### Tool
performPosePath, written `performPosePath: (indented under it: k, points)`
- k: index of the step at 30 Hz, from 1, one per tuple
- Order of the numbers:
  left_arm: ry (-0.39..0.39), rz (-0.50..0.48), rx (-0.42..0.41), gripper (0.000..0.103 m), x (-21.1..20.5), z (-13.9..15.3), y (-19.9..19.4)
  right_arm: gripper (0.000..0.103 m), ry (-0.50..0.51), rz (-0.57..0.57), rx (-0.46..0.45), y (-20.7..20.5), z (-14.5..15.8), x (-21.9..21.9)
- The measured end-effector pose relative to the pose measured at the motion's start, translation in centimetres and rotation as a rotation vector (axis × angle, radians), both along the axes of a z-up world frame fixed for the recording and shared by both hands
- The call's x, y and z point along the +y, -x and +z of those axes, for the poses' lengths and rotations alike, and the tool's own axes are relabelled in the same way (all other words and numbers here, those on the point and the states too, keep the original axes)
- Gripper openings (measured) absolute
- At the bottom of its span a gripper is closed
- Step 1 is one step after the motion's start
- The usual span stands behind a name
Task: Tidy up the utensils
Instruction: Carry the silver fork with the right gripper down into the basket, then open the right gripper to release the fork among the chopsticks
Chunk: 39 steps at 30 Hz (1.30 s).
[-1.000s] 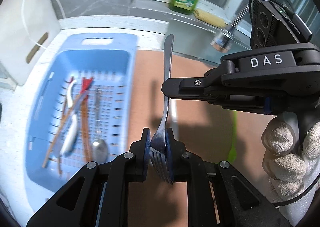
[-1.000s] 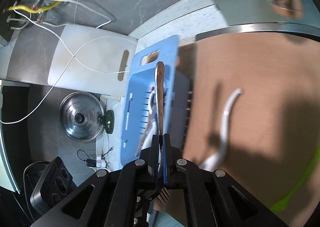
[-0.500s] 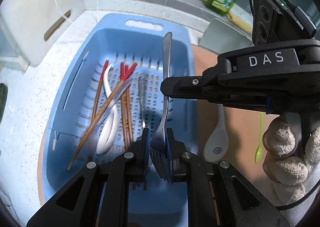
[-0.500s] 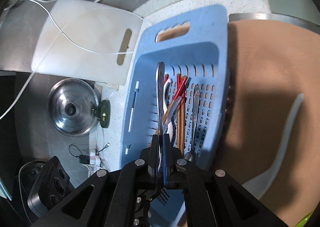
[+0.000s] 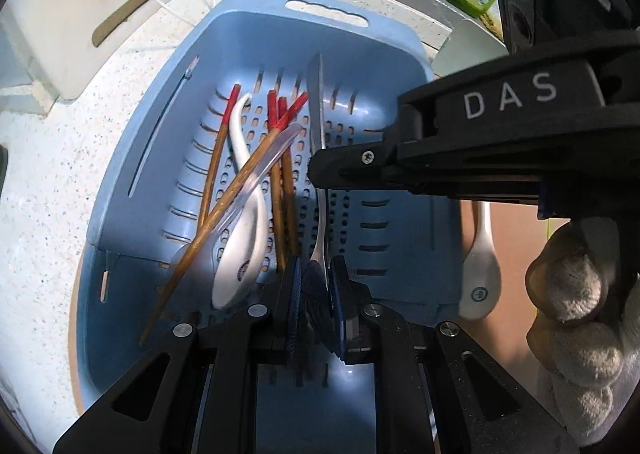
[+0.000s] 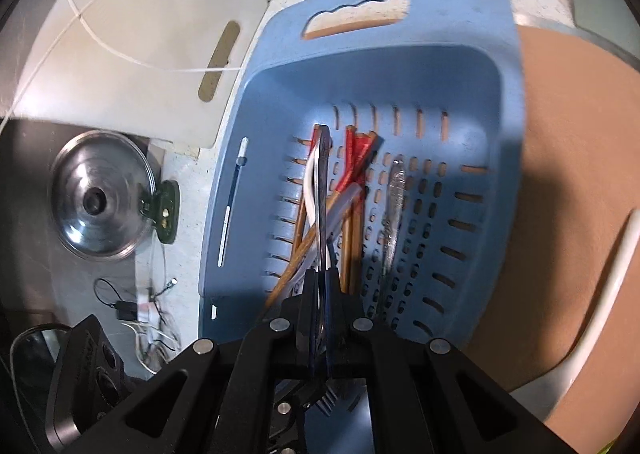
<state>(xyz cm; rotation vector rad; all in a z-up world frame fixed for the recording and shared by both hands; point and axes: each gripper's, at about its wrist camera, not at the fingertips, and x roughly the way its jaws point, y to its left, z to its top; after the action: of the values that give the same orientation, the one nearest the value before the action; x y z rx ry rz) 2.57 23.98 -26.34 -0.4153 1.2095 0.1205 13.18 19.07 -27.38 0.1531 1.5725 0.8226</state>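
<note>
On the speckled white tabletop (image 5: pixel 48 182) sits a blue plastic basket with holes (image 5: pixel 168 182), with red-tipped wooden chopsticks (image 5: pixel 280 158) inside. Over it, the left tool (image 5: pixel 314 290) and right tool (image 6: pixel 319 294) are both clamped on one shiny metal fork (image 5: pixel 318 126). A white spoon (image 5: pixel 478 274) lies just right.

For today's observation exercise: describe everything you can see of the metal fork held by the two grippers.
The fork is thin, shiny, silver-looking metal with a flat, slightly flared handle end. It is held over the blue basket, handle pointing away from the cameras, tines toward them. The left gripper is shut on it near the neck, above the tines. The right gripper is clamped across the handle from the side, so both touch it. It appears lifted clear of the chopsticks and white spoon below.
</note>
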Motion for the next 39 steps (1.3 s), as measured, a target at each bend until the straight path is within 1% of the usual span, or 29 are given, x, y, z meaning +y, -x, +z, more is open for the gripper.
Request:
performPosePath:
  k: [3,9,14,23,27,31,34,39]
  points:
    - [-0.007,-0.001,0.007,0.013,0.3,-0.1,-0.1,0.003,0.032,0.021,-0.023,0.2,-0.1,1.0]
    - [0.023,0.04,0.006,0.013,1.6,-0.5,0.5,0.003,0.068,0.046,-0.029,0.3,-0.3,2.6]
    - [0.07,0.088,-0.004,0.013,2.8,-0.8,1.1,0.003,0.079,0.035,-0.013,0.1,-0.9,3.2]
    - [0.08,0.108,-0.004,0.013,3.5,-1.0,1.4,0.003,0.096,0.045,-0.018,0.1,-1.7,4.8]
    - [0.083,0.107,-0.003,0.013,3.7,-0.9,1.0,0.006,0.099,0.035,-0.015,-0.5,-2.0,4.7]
    - [0.09,0.106,0.001,0.013,3.7,-0.9,1.0,0.006,0.088,0.047,-0.02,-1.0,-1.5,4.6]
    - [0.09,0.109,-0.001,0.013,3.7,-0.7,1.2,0.007,0.081,0.062,-0.041,-1.1,-0.8,4.5]
    - [0.083,0.109,-0.009,0.013,3.9,-0.5,1.1,0.009,0.051,0.059,-0.052,-1.4,0.5,3.2]
